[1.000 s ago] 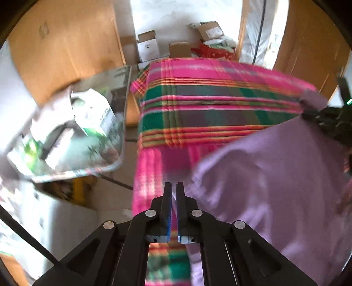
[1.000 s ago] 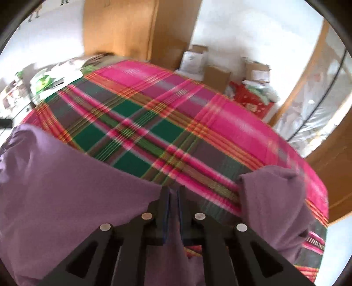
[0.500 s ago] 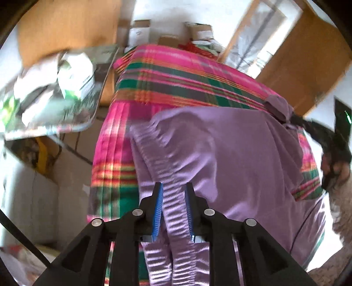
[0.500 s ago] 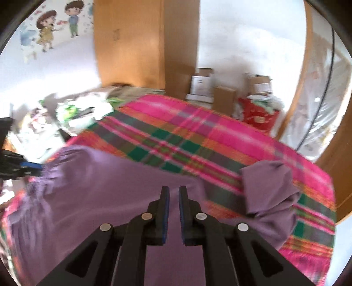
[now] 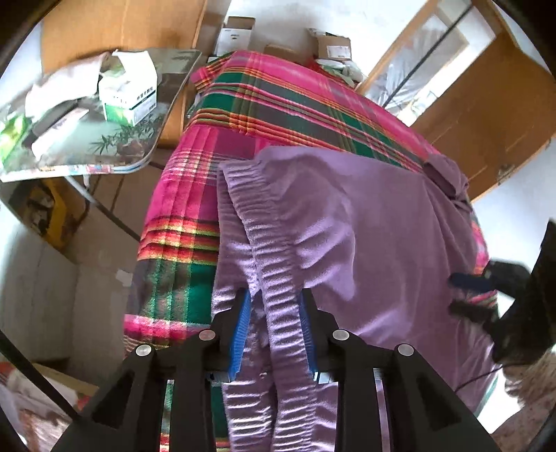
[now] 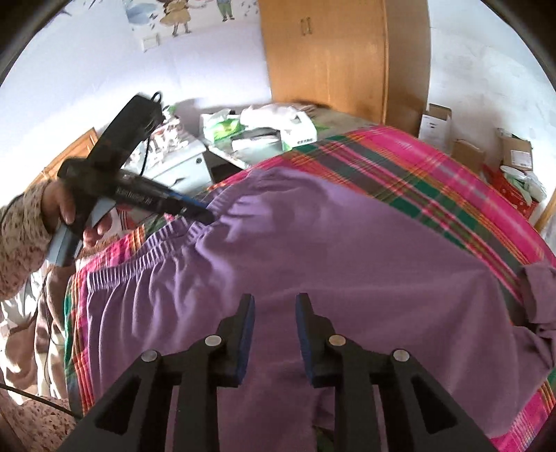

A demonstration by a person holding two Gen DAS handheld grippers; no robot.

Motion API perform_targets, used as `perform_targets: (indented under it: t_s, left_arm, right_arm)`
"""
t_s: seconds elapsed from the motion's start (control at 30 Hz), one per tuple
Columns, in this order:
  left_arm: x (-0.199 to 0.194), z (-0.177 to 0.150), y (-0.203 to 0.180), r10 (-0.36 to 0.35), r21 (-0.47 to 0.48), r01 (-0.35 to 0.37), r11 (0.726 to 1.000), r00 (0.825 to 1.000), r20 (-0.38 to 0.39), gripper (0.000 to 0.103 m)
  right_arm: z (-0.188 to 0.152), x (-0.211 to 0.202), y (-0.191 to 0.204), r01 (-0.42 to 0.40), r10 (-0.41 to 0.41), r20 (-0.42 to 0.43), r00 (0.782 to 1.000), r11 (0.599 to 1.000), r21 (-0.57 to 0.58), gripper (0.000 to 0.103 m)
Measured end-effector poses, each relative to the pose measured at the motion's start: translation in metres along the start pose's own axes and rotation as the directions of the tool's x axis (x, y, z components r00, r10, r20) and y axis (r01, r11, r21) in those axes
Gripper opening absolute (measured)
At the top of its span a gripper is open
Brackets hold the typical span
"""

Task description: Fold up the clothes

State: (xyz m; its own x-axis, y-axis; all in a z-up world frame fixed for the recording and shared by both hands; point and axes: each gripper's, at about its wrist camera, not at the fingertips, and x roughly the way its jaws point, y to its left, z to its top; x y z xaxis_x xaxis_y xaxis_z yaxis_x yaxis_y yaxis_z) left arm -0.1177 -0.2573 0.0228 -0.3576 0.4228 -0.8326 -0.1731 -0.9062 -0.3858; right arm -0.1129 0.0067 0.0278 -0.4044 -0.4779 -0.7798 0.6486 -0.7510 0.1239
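Purple trousers (image 5: 365, 215) with a ribbed elastic waistband (image 5: 278, 278) lie spread on the plaid bed cover (image 5: 278, 104). My left gripper (image 5: 274, 299) straddles the waistband at the bed's near edge. Its jaws are opening, with the band loose between the blue pads. My right gripper (image 6: 274, 300) hovers over the middle of the trousers (image 6: 330, 243); its jaws are opening too, with nothing between them. A crumpled leg end (image 6: 538, 292) lies at the right. Each gripper shows in the other's view: the right gripper (image 5: 464, 293), and the left gripper (image 6: 205, 214) held by a hand (image 6: 62, 208).
A low side table (image 5: 114, 160) with boxes and papers stands close to the bed's left side. Cardboard boxes (image 5: 236, 31) sit on the floor beyond the bed. A wooden wardrobe (image 6: 330, 59) and a glazed door (image 5: 417, 62) line the walls.
Both grippers went from shut to open and let the purple cloth go. The trousers now lie spread flat on the bed. The right gripper swung back over the trousers' middle.
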Motion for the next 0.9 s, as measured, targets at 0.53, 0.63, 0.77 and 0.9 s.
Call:
perform_targets:
  t_s: [0.53, 0.63, 0.77, 0.9]
  left_arm:
    - [0.001, -0.008, 0.01, -0.068, -0.066, 0.072, 0.995, 0.996, 0.051, 0.005]
    - [-0.016, -0.01, 0.011, -0.039, -0.057, 0.044, 0.997, 0.995, 0.09, 0.005]
    - [-0.012, -0.011, 0.013, 0.001, -0.04, 0.002, 0.999, 0.998, 0.065, 0.005]
    - [-0.003, -0.009, 0.019, 0.015, -0.052, -0.012, 0.999, 0.998, 0.069, 0.005]
  right_arm:
    - [0.0, 0.022, 0.003, -0.019, 0.022, -0.033, 0.999, 0.997, 0.069, 0.025]
    - [0.001, 0.019, 0.006, -0.035, 0.036, -0.024, 0.999, 0.998, 0.059, 0.025]
    - [0.003, 0.023, 0.008, -0.032, 0.034, -0.023, 0.999, 0.998, 0.056, 0.025]
    - [0.002, 0.026, 0.006, -0.022, 0.024, -0.026, 0.999, 0.998, 0.064, 0.025]
